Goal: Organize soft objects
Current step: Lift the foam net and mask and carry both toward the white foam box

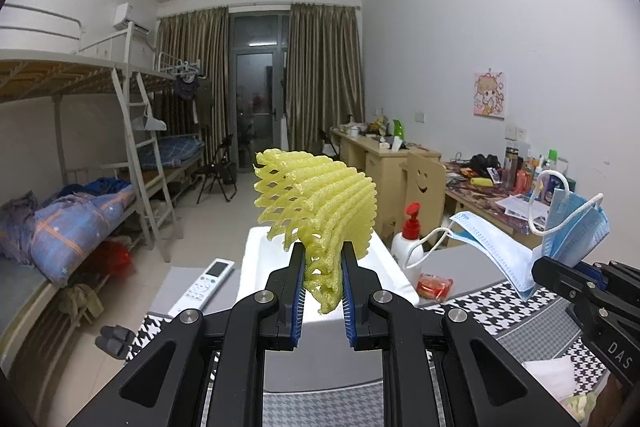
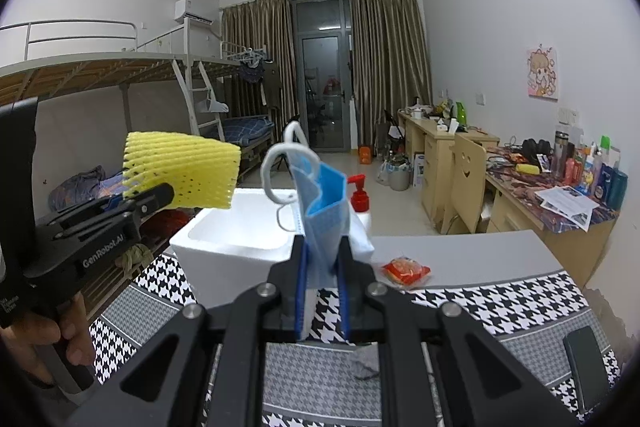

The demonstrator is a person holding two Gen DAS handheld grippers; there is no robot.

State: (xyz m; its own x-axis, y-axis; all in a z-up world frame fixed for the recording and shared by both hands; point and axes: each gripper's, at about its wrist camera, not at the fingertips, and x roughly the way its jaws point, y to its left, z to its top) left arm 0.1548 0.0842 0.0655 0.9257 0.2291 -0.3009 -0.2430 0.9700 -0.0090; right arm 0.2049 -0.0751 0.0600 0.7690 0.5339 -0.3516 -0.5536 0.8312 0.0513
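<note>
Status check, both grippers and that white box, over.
Left gripper shut on yellow foam net. Right gripper shut on blue face mask. White foam box ahead, unobstructed.

Foam box (image 2: 224, 247) on the patterned cloth (image 2: 500, 307) — pump bottle (image 2: 360, 201) just behind its right side, snack packet (image 2: 406, 270) to the right on the bare table (image 2: 480, 251). Remote control (image 1: 206, 285) left of the box. Foam net (image 1: 316, 203) and face mask (image 2: 322, 211) held above — net on the left, mask on the right.

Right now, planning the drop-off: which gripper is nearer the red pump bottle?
Right. The right gripper, shut on the blue mask, sits just beside the pump bottle; the left gripper, holding yellow foam netting, is farther left.
</note>
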